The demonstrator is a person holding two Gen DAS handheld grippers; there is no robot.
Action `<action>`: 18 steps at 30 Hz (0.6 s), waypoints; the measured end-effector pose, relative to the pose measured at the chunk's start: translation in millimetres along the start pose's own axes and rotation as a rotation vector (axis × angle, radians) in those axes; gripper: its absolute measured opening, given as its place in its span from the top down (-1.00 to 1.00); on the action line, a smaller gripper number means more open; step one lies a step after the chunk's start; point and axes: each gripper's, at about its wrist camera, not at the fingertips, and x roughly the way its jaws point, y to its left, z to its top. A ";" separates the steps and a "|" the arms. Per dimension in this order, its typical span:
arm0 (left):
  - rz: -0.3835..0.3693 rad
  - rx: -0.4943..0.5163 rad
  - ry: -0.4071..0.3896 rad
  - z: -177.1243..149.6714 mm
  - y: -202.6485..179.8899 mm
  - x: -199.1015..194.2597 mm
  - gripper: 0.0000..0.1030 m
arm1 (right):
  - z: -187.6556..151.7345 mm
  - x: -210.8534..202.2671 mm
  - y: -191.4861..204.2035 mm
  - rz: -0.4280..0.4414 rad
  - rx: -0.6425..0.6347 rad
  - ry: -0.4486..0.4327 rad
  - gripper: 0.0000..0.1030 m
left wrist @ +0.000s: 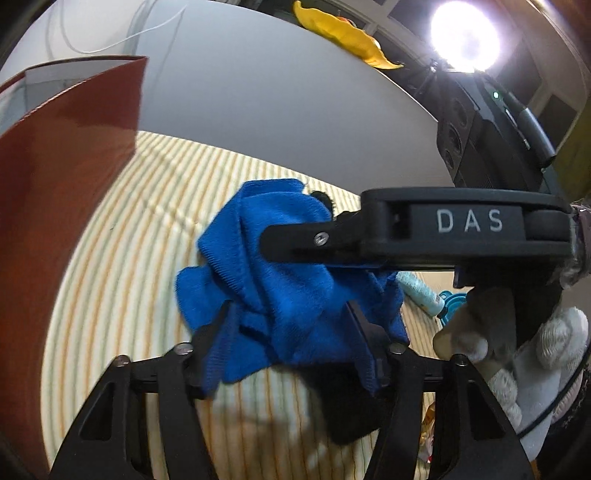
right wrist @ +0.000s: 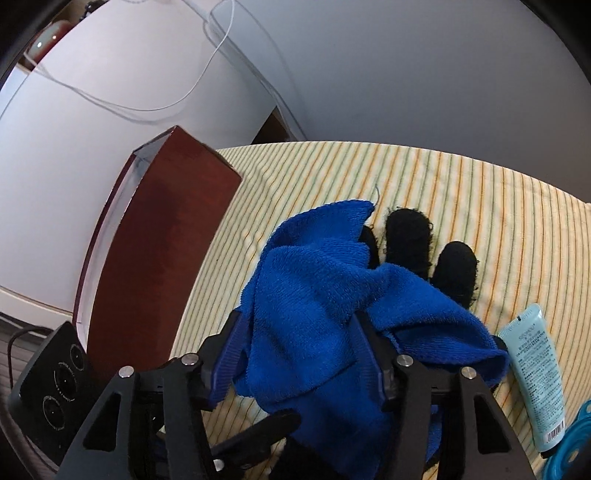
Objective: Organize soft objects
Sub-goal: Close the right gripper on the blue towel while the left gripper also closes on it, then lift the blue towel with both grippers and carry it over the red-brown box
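Observation:
A crumpled blue towel (left wrist: 280, 280) (right wrist: 314, 295) lies heaped on a striped tablecloth (left wrist: 122, 258) (right wrist: 443, 184), partly over a black glove (right wrist: 406, 236) (left wrist: 325, 197). My left gripper (left wrist: 288, 332) is low at the towel's near edge, jaws partly apart, with towel folds filling the gap. My right gripper (left wrist: 288, 243) reaches in from the right over the top of the towel. In its own view the right gripper (right wrist: 299, 339) stands part open, with bunched towel between its fingers. One of the left gripper's fingers (right wrist: 258, 432) shows below the towel there.
A tall red-brown box (left wrist: 55, 184) (right wrist: 159, 258) stands left of the towel. A pale tube (right wrist: 535, 380) (left wrist: 421, 291) and a blue plastic piece (right wrist: 576, 443) lie to the right. A black device (right wrist: 51, 387), a yellow cloth (left wrist: 343, 33), a bright lamp (left wrist: 465, 33) and a gloved hand (left wrist: 535, 350) surround the spot.

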 end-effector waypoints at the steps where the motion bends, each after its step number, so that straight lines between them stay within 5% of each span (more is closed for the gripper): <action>1: -0.004 0.001 0.001 0.8 -0.8 1.5 0.14 | 0.2 0.6 1.1 -0.001 -0.003 0.002 0.12; 7: -0.036 0.002 -0.026 4.3 -3.2 1.3 0.56 | -3.9 4.5 8.8 -0.018 -0.038 0.007 0.52; 18: -0.084 0.003 -0.082 3.9 -9.1 -26.3 0.62 | -18.8 -27.0 12.7 0.075 -0.016 -0.032 0.65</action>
